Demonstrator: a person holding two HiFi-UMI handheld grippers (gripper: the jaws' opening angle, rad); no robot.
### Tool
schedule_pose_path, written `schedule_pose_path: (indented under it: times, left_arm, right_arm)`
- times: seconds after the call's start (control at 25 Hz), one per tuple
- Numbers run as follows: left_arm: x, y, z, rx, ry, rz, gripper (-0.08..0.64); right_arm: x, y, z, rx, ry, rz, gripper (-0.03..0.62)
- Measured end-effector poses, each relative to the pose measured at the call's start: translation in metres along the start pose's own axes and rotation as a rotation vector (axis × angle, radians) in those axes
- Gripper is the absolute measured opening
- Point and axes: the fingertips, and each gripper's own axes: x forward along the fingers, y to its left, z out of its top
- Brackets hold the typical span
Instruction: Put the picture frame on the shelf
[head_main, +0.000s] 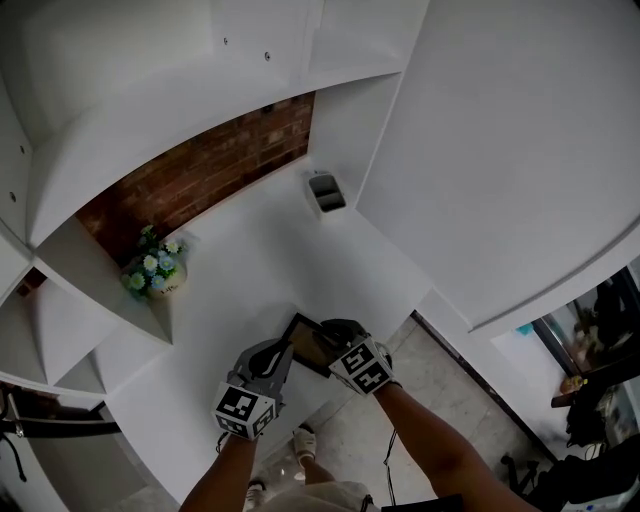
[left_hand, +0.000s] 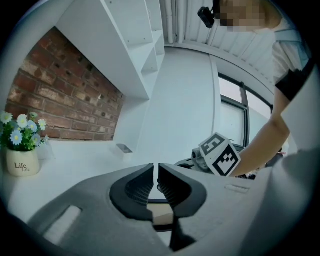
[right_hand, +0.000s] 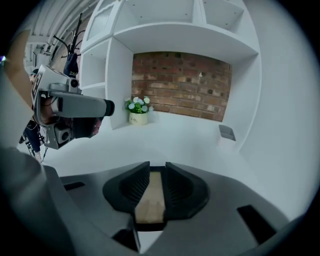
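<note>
The picture frame (head_main: 308, 345), dark-edged with a brownish middle, sits tilted over the front edge of the white shelf board (head_main: 250, 260). My left gripper (head_main: 283, 352) reaches its left side. In the left gripper view its jaws (left_hand: 155, 172) are almost together, and a piece of the frame (left_hand: 161, 215) shows low between the fingers. My right gripper (head_main: 332, 332) is on the frame's right side. In the right gripper view a beige strip of the frame (right_hand: 151, 197) lies between the jaws (right_hand: 157, 172), with a thin gap beside the right pad.
A pot of blue and white flowers (head_main: 155, 272) stands at the back left against the brick wall (head_main: 200, 170). A small grey object (head_main: 326, 192) sits at the back right by a white upright. Below the board's front edge are floor tiles and the person's feet (head_main: 300, 445).
</note>
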Motion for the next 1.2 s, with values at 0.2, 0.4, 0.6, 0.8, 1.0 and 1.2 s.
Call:
schedule_pose_path:
  times: [0.2, 0.4, 0.6, 0.8, 1.0, 1.2]
  left_arm:
    - [0.012, 0.016, -0.011, -0.034, 0.006, 0.029, 0.018]
    - [0.02, 0.026, -0.018, -0.065, -0.004, 0.054, 0.018]
    - [0.02, 0.033, -0.024, -0.089, -0.006, 0.069, 0.018]
    - [0.018, 0.036, -0.026, -0.102, -0.013, 0.07, 0.018]
    - [0.018, 0.037, -0.028, -0.107, -0.013, 0.069, 0.018]
    - [0.017, 0.037, -0.03, -0.112, -0.012, 0.068, 0.018]
  right_arm:
    - [0.027, 0.001, -0.015, -0.028, 0.081, 0.048, 0.118]
    - [0.043, -0.003, -0.038, -0.045, 0.187, 0.081, 0.13]
    - [0.052, -0.008, -0.053, -0.05, 0.26, 0.088, 0.127]
    - [0.057, -0.012, -0.065, -0.069, 0.323, 0.087, 0.123]
    - [0.061, -0.014, -0.072, -0.074, 0.358, 0.109, 0.112]
    - [0.063, -0.016, -0.073, -0.057, 0.363, 0.123, 0.11]
